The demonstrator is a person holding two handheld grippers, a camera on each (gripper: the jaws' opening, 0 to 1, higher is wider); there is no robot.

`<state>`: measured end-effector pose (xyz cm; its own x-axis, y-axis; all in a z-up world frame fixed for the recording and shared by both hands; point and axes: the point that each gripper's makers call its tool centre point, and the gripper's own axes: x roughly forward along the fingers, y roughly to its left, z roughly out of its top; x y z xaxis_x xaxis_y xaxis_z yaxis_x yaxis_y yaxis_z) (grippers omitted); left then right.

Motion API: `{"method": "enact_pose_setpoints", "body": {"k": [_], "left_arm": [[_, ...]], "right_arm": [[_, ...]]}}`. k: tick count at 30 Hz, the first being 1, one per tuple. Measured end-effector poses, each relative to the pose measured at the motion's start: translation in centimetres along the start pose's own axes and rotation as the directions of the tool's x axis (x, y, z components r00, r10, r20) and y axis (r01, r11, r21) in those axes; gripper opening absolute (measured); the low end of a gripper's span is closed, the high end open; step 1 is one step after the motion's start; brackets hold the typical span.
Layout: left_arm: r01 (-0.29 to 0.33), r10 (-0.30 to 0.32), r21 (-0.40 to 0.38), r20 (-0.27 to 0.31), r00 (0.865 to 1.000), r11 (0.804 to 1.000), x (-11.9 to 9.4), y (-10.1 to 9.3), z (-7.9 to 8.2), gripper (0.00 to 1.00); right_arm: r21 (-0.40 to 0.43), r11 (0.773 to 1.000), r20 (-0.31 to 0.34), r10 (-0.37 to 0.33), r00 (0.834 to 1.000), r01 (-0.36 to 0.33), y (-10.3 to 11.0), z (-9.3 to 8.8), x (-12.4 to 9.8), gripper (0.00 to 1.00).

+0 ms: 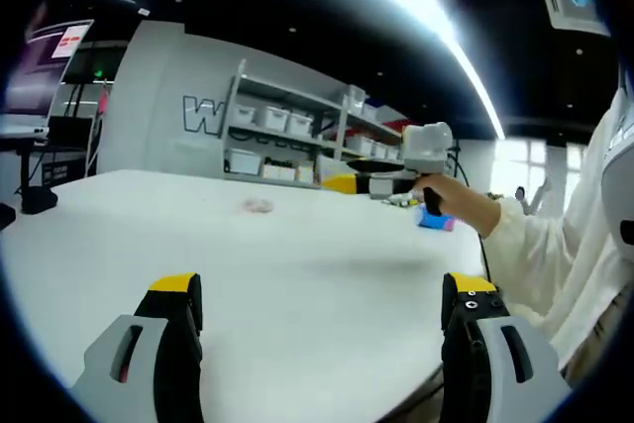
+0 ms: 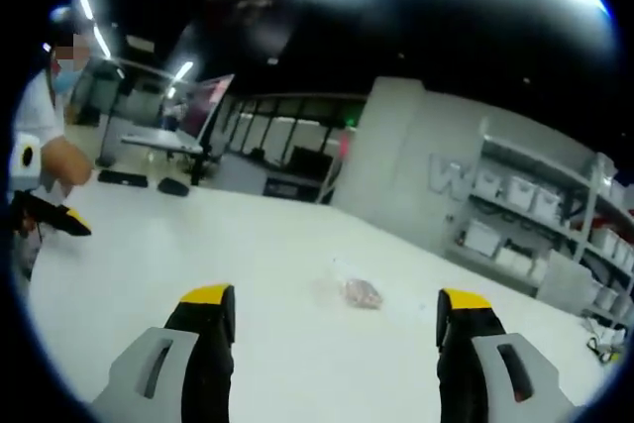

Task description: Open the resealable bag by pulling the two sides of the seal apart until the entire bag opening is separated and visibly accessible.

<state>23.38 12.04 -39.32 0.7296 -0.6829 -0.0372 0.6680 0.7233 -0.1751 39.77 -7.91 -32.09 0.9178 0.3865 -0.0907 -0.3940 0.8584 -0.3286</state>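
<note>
Table: white table (image 1: 297, 255), one small bag (image 2: 359, 292) lying on it.
Left gripper (image 1: 322, 309): jaws spread, holding nothing.
Right gripper (image 2: 337, 319): jaws spread, holding nothing.
Left gripper view: a hand (image 1: 451, 193) near shelves (image 1: 297, 131).

A white counter (image 1: 297, 274) stands before a grey wall (image 1: 158, 106) bearing large letters, with metal shelving (image 1: 297, 136) of white bins beside it, under bright ceiling strip lights (image 1: 436, 17).

White table (image 2: 248, 245) bears a small clear bag (image 2: 357, 292) lying flat
</note>
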Motion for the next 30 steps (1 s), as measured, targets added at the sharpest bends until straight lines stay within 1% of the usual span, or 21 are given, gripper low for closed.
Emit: {"method": "enact_pose_setpoints", "body": {"k": [9,12,18,25,30], "left_arm": [[0.000,0.000,-0.003,0.002,1.000,1.000,-0.1,0.1,-0.1,1.00],[-0.003,0.003,-0.005,0.001,1.000,1.000,-0.2,0.2,-0.2,1.00],[-0.008,0.008,-0.010,0.004,1.000,1.000,-0.3,0.4,-0.2,1.00],[-0.014,0.014,-0.011,0.007,1.000,1.000,-0.4,0.7,-0.1,1.00],[-0.013,0.014,-0.011,0.008,1.000,1.000,-0.4,0.7,-0.1,1.00]], "right_arm": [[0.023,1.000,0.018,-0.009,1.000,0.009,1.0,-0.1,-2.6,0.83],[0.031,0.999,0.019,-0.011,1.000,0.010,1.2,-0.2,-3.1,0.83],[0.057,0.998,0.016,-0.015,1.000,0.014,2.2,-0.9,-4.7,0.83],[0.085,0.996,0.022,-0.039,0.999,0.037,2.4,-1.1,-6.5,0.81],[0.091,0.994,0.008,-0.056,0.998,0.055,2.5,-1.7,-7.4,0.81]]}}
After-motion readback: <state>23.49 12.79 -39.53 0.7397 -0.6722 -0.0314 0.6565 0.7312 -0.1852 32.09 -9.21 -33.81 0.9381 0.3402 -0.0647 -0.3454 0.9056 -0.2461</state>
